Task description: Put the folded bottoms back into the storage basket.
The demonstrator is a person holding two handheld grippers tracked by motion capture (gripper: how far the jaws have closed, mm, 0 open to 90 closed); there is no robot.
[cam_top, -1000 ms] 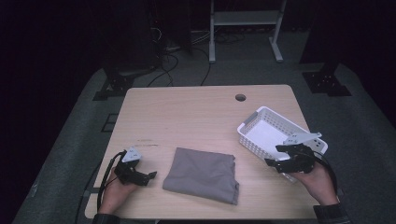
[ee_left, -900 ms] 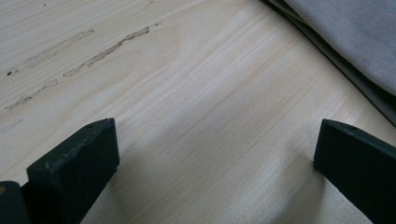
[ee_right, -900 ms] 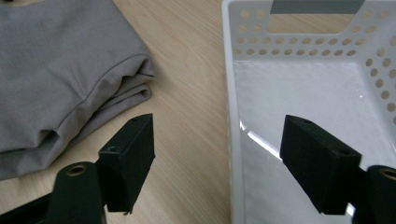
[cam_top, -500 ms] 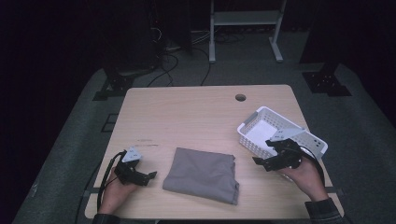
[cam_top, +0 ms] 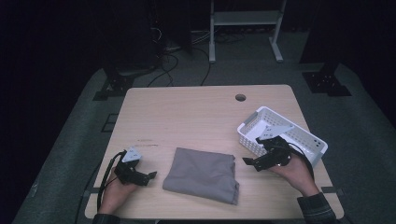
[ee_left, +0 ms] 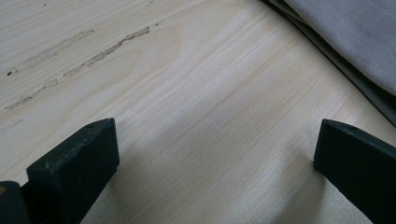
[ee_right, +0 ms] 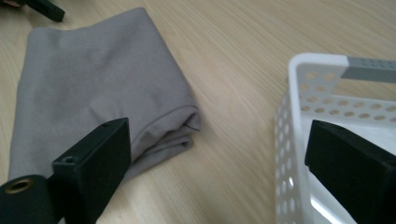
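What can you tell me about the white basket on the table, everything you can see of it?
The white basket is a rectangular plastic tray with low walls pierced by rows of small round holes and a grey strip at one end of its rim. It sits upright on the wooden table, near the right edge, turned at an angle, apart from the folded grey cloth. The right gripper hovers at its near corner, jaws open, not gripping it.

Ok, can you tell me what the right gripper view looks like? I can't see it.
Two black open tongs frame a wooden table. A folded grey cloth lies on the left, and the corner of a white basket with holes sits on the right.
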